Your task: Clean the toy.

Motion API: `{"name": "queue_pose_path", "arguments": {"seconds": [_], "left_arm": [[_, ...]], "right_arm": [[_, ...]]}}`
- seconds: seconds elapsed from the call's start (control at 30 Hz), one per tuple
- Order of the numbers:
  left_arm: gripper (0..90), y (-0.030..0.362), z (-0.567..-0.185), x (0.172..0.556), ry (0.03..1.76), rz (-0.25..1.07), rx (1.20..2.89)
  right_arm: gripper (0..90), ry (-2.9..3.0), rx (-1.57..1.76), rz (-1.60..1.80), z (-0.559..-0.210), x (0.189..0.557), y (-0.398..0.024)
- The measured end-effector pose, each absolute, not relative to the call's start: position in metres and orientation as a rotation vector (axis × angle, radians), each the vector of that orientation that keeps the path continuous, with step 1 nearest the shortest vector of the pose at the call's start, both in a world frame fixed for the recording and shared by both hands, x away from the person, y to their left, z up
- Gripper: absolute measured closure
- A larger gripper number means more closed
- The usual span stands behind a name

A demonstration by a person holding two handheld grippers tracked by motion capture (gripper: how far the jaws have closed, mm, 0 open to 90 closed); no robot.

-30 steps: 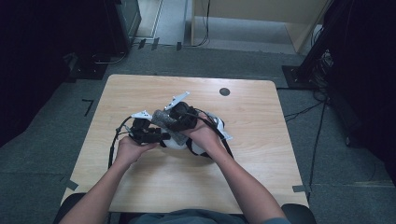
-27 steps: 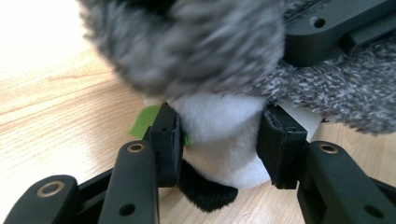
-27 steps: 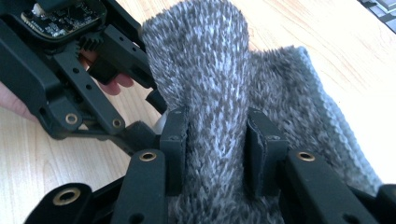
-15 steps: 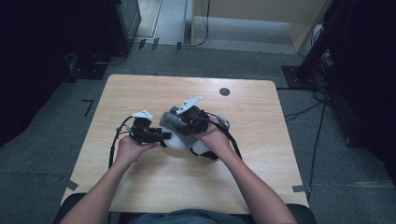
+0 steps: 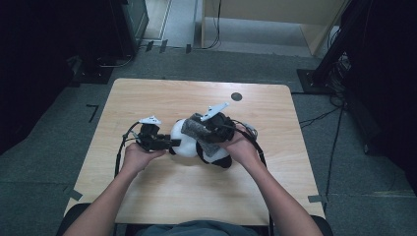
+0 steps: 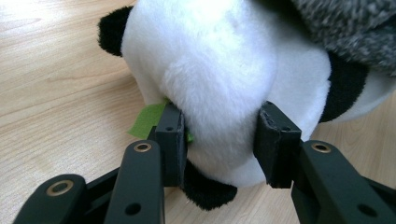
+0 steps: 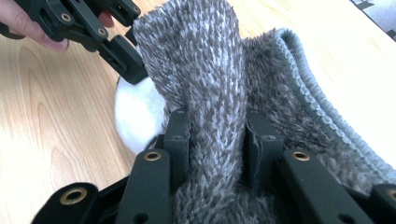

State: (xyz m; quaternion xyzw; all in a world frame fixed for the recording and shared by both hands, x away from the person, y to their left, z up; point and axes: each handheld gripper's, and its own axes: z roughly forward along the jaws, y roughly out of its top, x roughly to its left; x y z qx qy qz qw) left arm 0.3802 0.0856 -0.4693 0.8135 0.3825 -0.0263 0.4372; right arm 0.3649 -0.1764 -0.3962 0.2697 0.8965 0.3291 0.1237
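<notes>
Since the earlier pictures, the right hand-held gripper (image 5: 199, 132) had shifted toward 3 o'clock across the table (image 5: 162, 196) with the grey knitted cloth (image 5: 195, 131) in its grip, while the left hand-held gripper (image 5: 172, 143) had kept its place. Both sets of jaws had just been closing, the left on the toy panda (image 5: 189, 142) and the right on the cloth.

In the high view, the panda lay near the middle of the table, its white body between the two hands. The left hand-held gripper met it from 9 o'clock. The right one came over it from 3 o'clock, and the grey cloth lay across the top of the toy. A small dark round mark (image 5: 236, 96) sat on the table toward 1 o'clock, well apart from the panda.

In the left gripper view, the left hand-held gripper (image 6: 224, 135) held a bulge of the panda's (image 6: 224, 70) white fur, with both pads pressed into the plush. A scrap of green tape (image 6: 147, 119) stuck out by the pad at 9 o'clock. The grey cloth (image 6: 350, 23) covered the toy at 1 o'clock.

In the right gripper view, the right hand-held gripper (image 7: 217, 135) pinched a raised fold of the grey cloth (image 7: 205, 60) between fairly narrow jaws. White fur (image 7: 137, 112) showed at 9 o'clock below the cloth, and the left hand-held gripper (image 7: 133, 65) touched the toy at 11 o'clock.
</notes>
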Motion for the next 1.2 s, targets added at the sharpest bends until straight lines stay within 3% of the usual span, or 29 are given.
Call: {"name": "queue_pose_path", "arguments": {"seconds": [1.2], "left_arm": [[58.4, 0.085, -0.467, 0.377, 0.949, -0.053, 2.026]], "right_arm": [[68.7, 2.369, 1.097, 1.187, -0.386, 0.344, -0.270]]}}
